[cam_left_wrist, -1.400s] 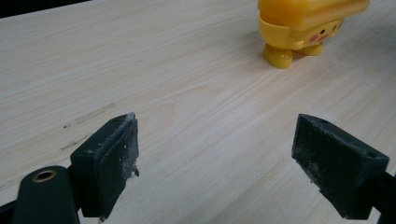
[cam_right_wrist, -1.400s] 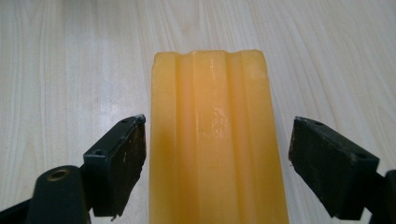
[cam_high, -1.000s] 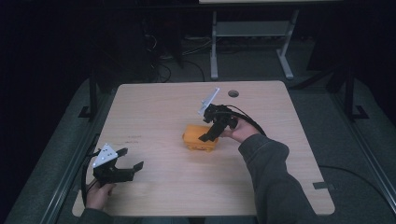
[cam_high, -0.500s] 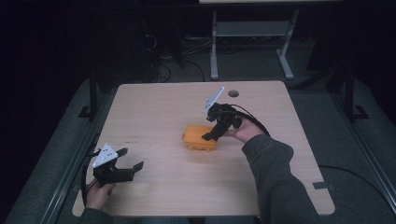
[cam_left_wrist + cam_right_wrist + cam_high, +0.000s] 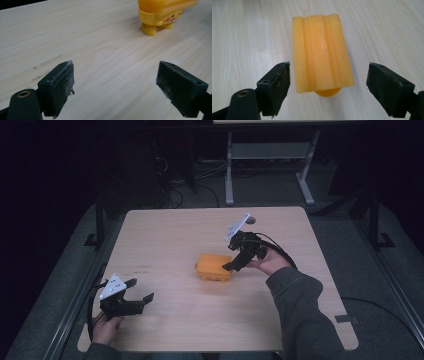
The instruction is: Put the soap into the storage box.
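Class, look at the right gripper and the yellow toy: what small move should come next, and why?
Probably ease the right gripper forward and close. Its jaws stand open on either side of the yellow toy, near its end, without touching it. The left gripper waits open, well away.

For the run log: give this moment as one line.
right gripper: open, jaws astride yellow toy, not touching | left gripper: open, idle near table corner

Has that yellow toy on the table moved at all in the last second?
No. In the high view the yellow toy sits at the same spot against the table edges; the right gripper stays open beside it.
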Demonstrator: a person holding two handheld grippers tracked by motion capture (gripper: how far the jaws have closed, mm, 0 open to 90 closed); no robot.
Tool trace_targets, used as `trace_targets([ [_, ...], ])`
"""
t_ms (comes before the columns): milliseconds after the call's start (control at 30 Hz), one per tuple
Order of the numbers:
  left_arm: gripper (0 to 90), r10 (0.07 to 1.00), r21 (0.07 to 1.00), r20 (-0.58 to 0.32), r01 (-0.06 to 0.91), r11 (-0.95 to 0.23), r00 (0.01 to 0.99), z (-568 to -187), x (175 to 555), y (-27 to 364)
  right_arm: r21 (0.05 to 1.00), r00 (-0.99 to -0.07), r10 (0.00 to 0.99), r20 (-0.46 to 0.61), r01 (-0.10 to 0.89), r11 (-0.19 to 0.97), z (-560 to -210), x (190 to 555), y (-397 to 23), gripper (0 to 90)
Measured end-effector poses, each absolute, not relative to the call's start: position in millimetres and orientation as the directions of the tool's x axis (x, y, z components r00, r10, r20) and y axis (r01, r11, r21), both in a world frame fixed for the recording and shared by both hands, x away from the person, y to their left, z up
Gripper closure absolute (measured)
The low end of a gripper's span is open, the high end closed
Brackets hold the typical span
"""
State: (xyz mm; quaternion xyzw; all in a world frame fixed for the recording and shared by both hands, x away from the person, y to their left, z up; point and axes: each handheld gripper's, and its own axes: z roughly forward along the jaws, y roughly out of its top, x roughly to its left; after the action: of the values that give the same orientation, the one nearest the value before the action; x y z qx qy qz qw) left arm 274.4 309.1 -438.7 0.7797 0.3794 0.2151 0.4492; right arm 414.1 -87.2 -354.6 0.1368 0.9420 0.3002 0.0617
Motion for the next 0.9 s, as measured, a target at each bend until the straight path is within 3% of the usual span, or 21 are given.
trace_targets([
  [900,14.1,0.786,0.861,-0.003,0.401,-0.313,0.619,-438.7,274.3,308.4,0.603,-0.933,0.359,-0.019,0.276,0.749,-356.0,397.3,-124.6,19.9],
])
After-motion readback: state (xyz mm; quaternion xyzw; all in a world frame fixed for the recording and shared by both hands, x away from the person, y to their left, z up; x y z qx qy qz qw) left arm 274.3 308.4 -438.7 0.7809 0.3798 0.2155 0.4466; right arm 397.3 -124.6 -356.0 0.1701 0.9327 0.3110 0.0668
